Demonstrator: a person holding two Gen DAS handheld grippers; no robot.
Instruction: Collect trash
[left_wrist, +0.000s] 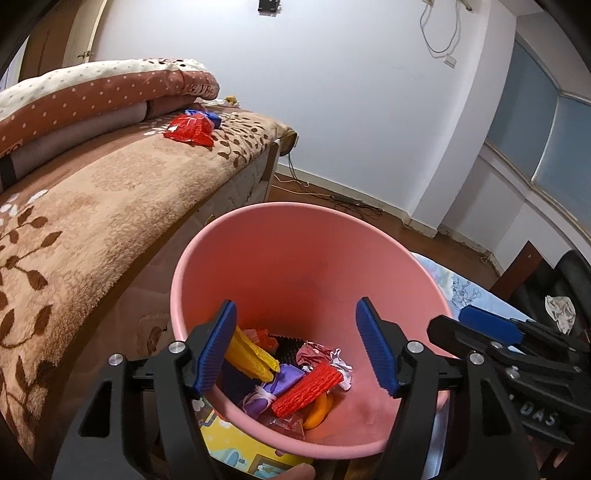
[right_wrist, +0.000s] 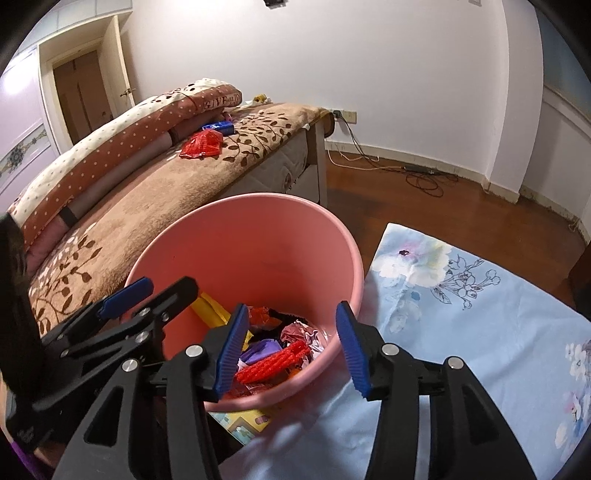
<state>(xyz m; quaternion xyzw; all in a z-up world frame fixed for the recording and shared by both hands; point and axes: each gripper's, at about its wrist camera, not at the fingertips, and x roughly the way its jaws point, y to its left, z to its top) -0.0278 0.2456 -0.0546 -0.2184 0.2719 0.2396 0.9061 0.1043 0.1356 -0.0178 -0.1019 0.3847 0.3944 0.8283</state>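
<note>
You are holding both grippers over the pink bin (left_wrist: 295, 266), which is standing upright on the floor just beside the bed (left_wrist: 92, 206), its mouth facing up. Your left gripper (left_wrist: 297, 349) is hanging released, jaws spread wide with nothing between the pads. Your right gripper (right_wrist: 291, 354) is also standing released and empty.

Inside the bin the trash is lying in a loose heap: one red ridged piece (left_wrist: 306, 387) with its long axis running diagonally, one yellow piece (left_wrist: 251, 356) slanting toward the bin wall, one purple wrapper (left_wrist: 273, 384), one orange piece (left_wrist: 319, 408) and some crumpled paper (left_wrist: 341, 365).

Two pieces are lying on the bed, well apart from the bin: one red wrapper (left_wrist: 190, 129) and, just behind it, one blue wrapper (right_wrist: 219, 126).
</note>
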